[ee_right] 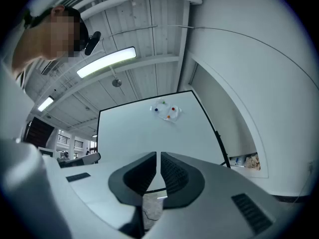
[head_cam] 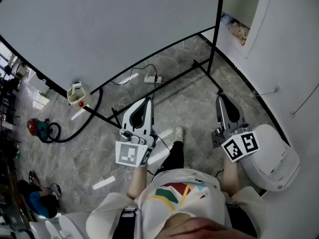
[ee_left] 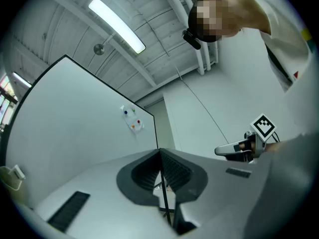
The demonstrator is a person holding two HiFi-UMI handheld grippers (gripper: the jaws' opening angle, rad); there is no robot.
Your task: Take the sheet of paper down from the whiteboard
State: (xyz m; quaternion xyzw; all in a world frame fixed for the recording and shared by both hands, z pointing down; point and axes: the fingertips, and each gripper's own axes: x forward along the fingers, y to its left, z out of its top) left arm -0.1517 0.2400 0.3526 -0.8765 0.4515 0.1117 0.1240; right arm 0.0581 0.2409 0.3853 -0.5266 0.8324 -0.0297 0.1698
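Our left gripper (ee_left: 160, 156) and right gripper (ee_right: 156, 158) are both squeezed shut with nothing in them. The sheet of paper (ee_right: 167, 111) hangs high on the whiteboard (ee_right: 129, 133), up ahead, maybe nearer our right gripper.

You stand in a big, bare work room. A whiteboard (head_cam: 109, 29) on a stand fills one side, a power strip (head_cam: 150, 79) lies on the stone floor (head_cam: 189, 98), and long lights (ee_left: 117, 25) shine overhead.
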